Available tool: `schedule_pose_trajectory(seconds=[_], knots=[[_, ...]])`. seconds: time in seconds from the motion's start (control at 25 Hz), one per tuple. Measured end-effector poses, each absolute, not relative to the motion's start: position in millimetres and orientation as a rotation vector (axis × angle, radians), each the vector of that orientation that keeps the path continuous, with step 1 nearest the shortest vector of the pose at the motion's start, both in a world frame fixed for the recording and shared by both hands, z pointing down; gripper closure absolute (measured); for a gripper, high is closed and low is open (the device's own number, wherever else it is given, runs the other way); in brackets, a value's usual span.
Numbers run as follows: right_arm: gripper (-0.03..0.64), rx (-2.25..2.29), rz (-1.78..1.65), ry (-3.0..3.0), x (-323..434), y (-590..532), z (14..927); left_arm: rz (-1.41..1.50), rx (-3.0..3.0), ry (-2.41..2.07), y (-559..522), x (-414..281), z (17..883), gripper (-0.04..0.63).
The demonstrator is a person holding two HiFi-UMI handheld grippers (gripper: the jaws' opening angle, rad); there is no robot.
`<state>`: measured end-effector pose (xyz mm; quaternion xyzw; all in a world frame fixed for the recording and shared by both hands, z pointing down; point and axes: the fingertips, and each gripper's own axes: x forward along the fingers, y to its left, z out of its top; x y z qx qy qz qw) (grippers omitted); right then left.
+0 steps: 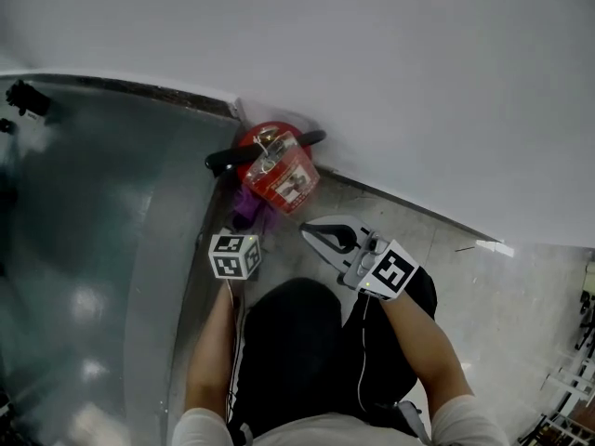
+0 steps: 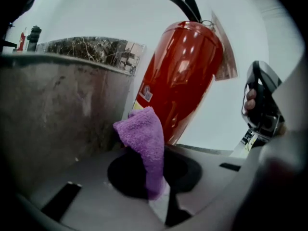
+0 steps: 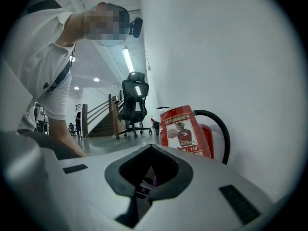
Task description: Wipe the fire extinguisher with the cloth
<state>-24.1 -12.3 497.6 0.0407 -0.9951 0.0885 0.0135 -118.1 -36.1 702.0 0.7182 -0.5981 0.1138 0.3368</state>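
Left gripper (image 2: 161, 203) clamps purple cloth (image 2: 144, 138); extinguisher tag (image 3: 185, 131) reads 119.

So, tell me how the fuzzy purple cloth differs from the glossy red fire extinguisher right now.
The fuzzy purple cloth is soft, matte and drooping; the glossy red fire extinguisher is a hard, shiny cylinder. The cloth is far smaller than the extinguisher. The cloth is pinched in the left gripper's jaws, while the extinguisher stands unheld against the white wall. They share one spot, close together; whether they touch is unclear.
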Motion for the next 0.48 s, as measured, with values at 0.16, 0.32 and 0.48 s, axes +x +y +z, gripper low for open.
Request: schedule_pose_trajectory(seconds=[0.16, 0.32, 0.48], knots=[[0.603, 0.128, 0.273, -3.11, -25.8, -11.9, 495.4, 0.265, 1.888, -1.573, -36.7, -118.6, 677.5, 0.545], [0.603, 0.189, 0.259, -3.096, -29.2, -18.2, 495.4, 0.234, 1.89, -1.574, -36.9, -116.7, 661.0, 0.545], [0.603, 0.196, 0.257, -3.098, -30.8, -18.7, 494.2, 0.211, 1.906, -1.569, -35.9, -114.2, 646.2, 0.545]])
